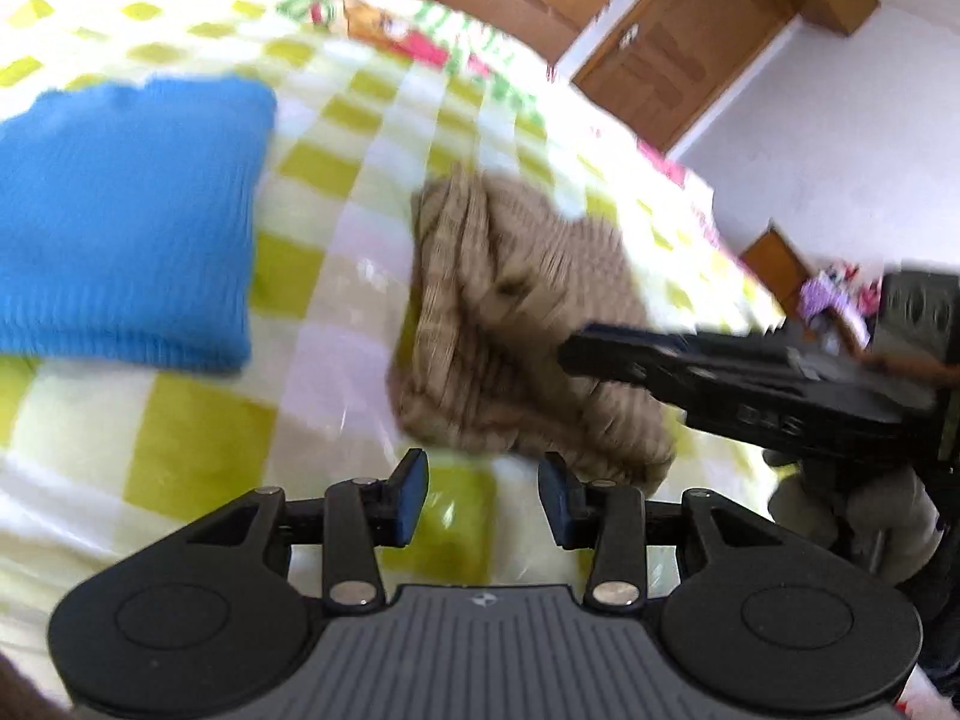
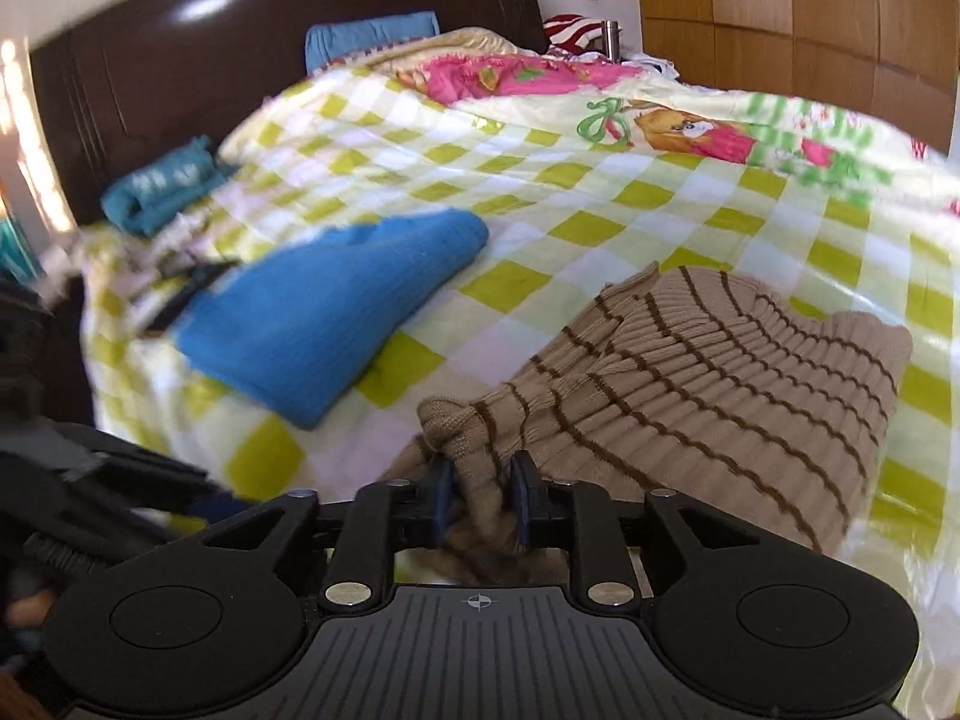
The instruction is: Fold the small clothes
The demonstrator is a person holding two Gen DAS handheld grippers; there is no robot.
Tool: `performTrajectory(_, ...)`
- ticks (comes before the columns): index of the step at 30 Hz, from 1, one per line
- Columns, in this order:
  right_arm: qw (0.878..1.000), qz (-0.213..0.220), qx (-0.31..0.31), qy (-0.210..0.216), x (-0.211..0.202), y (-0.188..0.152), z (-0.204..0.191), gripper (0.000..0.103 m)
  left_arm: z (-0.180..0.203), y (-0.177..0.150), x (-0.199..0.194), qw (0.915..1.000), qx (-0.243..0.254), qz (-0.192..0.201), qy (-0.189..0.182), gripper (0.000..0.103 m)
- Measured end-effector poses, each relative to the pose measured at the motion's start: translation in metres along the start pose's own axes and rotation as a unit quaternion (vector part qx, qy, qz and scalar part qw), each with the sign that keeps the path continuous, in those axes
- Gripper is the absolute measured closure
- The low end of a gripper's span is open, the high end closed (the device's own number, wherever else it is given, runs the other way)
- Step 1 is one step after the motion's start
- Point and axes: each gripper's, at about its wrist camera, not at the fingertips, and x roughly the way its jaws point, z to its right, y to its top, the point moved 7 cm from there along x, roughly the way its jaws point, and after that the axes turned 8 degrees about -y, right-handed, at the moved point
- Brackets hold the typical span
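My right claw has a bunched edge of the tan striped sweater between its pads; jaws narrow, fabric fills the gap, and the pads look to be against the knit on both sides, so I read it as gripped. My left claw is partly open with nothing between the pads, only checked bedcover showing through the gap. It hovers just short of the sweater's near edge, not touching it. From the left wrist view the sweater is a crumpled, partly folded heap on the bedcover, and the right claw comes in from the sweater's right with its tip over the fabric; that view is motion-blurred, so contact detail there is unclear. A gloved hand shows under that claw. The blue folded garment lies flat on the bedcover to the sweater's left, apart from it, with a strip of checks between. Beyond the sweater, at the far side of the bed, sit a dark headboard and a pink cartoon-print blanket. A teal rolled cloth lies further left than the blue garment, near the headboard. A wooden wardrobe stands behind the sweater to the right, a wooden door past it in the left view.
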Motion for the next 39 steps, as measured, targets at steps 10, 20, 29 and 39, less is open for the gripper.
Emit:
performTrajectory(10,0.981,-0.019,0.161,-0.105,0.036,0.051,0.104,0.054,0.004,0.031,0.047,0.9981,0.008,0.044,0.042,0.040)
performTrajectory(20,0.971,-0.061,0.170,-0.159,0.103,0.058,0.100,0.062,0.013,0.018,0.065,0.9963,0.049,0.036,0.061,0.054)
performTrajectory(29,0.977,-0.023,0.178,-0.118,0.068,0.083,0.085,0.090,0.017,0.023,0.038,0.9959,0.025,0.085,0.018,0.078)
performTrajectory(39,0.981,-0.029,0.158,-0.110,0.099,0.074,0.061,0.088,-0.010,0.000,0.026,0.9972,-0.038,0.057,0.029,0.080)
